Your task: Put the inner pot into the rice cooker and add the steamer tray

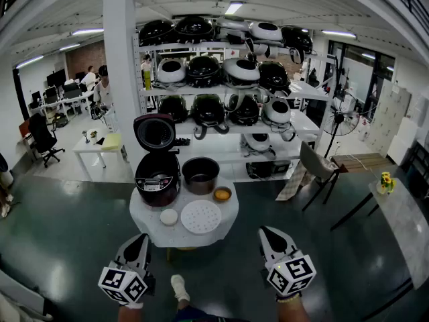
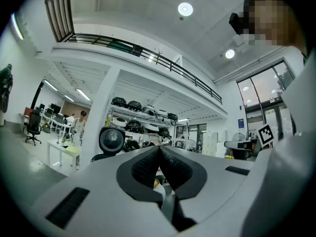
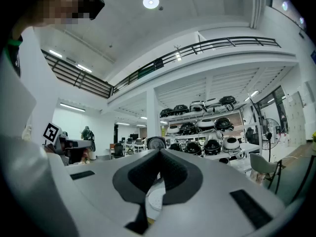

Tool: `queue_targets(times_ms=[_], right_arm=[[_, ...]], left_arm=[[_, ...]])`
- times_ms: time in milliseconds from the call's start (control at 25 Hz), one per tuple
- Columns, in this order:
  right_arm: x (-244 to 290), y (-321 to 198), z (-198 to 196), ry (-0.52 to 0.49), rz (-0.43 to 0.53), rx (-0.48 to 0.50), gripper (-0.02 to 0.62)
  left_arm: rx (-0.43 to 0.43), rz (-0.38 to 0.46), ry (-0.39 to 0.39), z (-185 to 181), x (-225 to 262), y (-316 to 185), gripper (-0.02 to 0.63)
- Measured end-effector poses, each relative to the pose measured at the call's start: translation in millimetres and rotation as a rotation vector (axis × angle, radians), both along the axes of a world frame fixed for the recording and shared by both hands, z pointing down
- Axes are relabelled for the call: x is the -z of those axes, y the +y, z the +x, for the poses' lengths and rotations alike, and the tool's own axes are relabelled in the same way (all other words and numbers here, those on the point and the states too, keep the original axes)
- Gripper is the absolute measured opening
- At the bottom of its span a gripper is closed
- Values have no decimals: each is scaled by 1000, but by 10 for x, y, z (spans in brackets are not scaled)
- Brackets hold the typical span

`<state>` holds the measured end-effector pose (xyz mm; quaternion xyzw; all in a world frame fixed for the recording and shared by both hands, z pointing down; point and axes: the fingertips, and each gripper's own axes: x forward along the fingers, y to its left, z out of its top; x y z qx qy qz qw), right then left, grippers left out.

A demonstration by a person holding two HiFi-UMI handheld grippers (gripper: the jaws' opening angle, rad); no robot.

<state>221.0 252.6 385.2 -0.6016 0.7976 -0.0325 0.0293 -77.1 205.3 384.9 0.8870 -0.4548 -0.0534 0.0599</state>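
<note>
My left gripper [image 1: 141, 237] and right gripper [image 1: 265, 232], both closed and empty, short of the rice cooker [image 1: 157, 176]; inner pot [image 1: 200, 174] beside it.

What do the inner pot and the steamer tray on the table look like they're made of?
Inner pot: probably metal with a dark matte coating, going by its dark inside and paler thin rim. Steamer tray: likely white plastic, a flat matte disc dotted with holes. Both are too small to be sure.
</note>
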Motion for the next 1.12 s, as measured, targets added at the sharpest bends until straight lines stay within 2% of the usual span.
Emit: queue_targets(times_ms=[120,560,800,1120], right_arm=[[4,-11,-9,5,0,1,3],[-11,-75,28,-9,12,-12,3],[-11,-120,-36,-72,59,85,4],[-29,-432,-204,-81,40,157,5]], left_arm=[[-18,3,14,43,57,24,21],[-49,33,-38,181,68,19,21],[-53,31,-48,252,98,-56,21],[-43,8,-82,172,60,-263,21]])
